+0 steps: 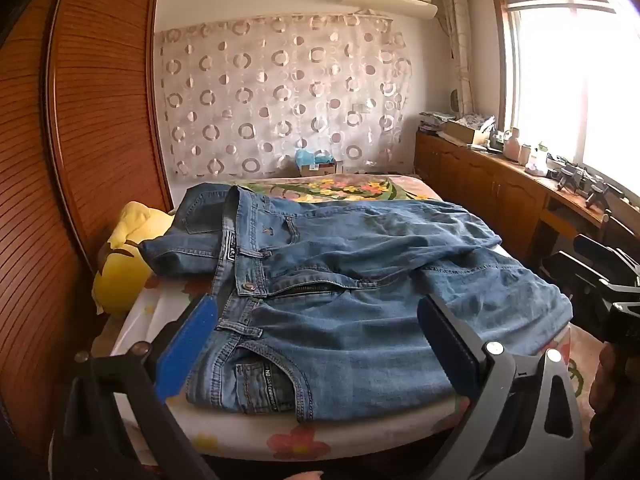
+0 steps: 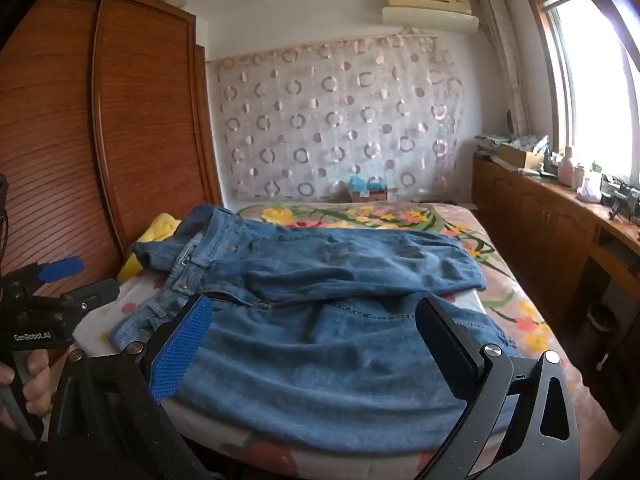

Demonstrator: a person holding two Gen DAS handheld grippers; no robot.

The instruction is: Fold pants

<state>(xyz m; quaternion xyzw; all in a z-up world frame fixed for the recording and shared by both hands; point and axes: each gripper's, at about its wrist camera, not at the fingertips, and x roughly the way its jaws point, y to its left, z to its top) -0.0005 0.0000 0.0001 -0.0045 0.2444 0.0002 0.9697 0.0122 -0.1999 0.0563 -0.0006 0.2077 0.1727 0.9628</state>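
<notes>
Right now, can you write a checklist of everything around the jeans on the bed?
Surface: bed with a flowered cover, a white board under the jeans.
Job's things: jeans lying front up, unfolded, waistband to the left, fly partly open, legs running right, rumpled.
Clutter: yellow plush at the bed's left edge, beside the waistband.
Grippers: left gripper open above the waist end; right gripper open above the legs; neither holds cloth.
Cables: nothing seen.
Surroundings: wardrobe on the left, patterned curtain on the far wall, air conditioner above it, window and cluttered cabinet on the right.
</notes>
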